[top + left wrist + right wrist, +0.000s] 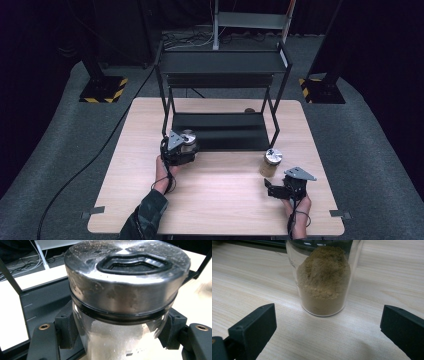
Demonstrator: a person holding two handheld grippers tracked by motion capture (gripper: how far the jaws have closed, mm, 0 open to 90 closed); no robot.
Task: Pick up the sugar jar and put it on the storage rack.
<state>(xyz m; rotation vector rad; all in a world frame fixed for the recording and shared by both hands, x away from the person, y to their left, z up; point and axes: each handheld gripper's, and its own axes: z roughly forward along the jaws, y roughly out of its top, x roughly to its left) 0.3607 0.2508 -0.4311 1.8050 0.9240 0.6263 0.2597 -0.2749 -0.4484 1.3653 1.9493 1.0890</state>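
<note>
My left gripper (181,150) is shut on a glass jar (188,140) with a brushed metal lid (125,272), holding it upright at the front left corner of the black rack's bottom shelf (220,131). In the left gripper view the black pads (67,327) press on the jar's glass wall (112,340) just under the lid. A second jar (271,163) with brown powder (323,282) stands on the wooden table. My right gripper (282,184) sits just short of it, open, its fingers (254,327) wide apart and not touching the glass.
The black metal rack (222,62) stands at the table's far middle, with thin uprights (162,105) beside the held jar. A small brown object (249,110) lies behind the rack. The wooden table (220,200) ends near my right hand. Cables run across the floor.
</note>
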